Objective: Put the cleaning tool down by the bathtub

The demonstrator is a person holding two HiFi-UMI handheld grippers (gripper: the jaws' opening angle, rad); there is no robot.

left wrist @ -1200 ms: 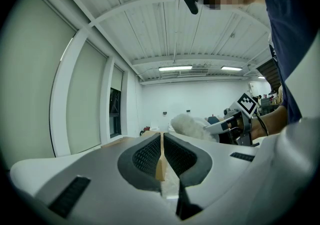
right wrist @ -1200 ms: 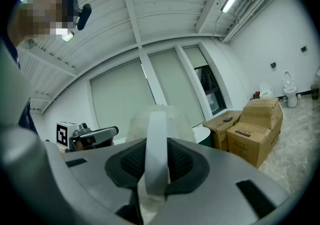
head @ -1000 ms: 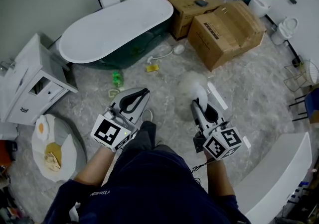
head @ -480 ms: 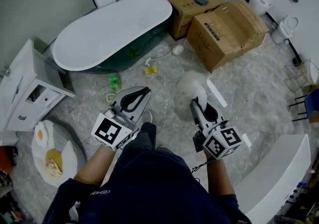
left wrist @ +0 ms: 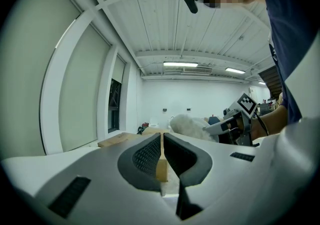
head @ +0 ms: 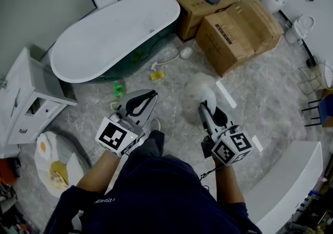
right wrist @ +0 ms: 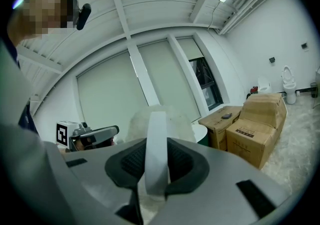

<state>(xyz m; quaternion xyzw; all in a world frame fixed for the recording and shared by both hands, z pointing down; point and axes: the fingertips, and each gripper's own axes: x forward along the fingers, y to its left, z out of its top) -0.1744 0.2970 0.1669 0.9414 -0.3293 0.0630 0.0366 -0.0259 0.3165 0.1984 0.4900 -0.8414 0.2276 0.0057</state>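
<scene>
Though well apart from the bathtub (head: pixel 112 33), duster (head: pixel 199 87) between right tongs (head: pixel 209 109).

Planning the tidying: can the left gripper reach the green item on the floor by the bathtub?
Probably yes. The left gripper holds nothing, and bare floor lies between it and the green item; its fingers are shut and must open first.

Left gripper (left wrist: pixel 161 140) jaws together; fluffy cleaning tool (left wrist: pixel 187 123) beyond.

No text is legible. The printed label (right wrist: pixel 244 132) on the cardboard box (right wrist: pixel 257 141), beyond the fingers (right wrist: pixel 131 161) of the right gripper (right wrist: pixel 156 146), and the sleeve print (head: pixel 104 200) are too small to read.
</scene>
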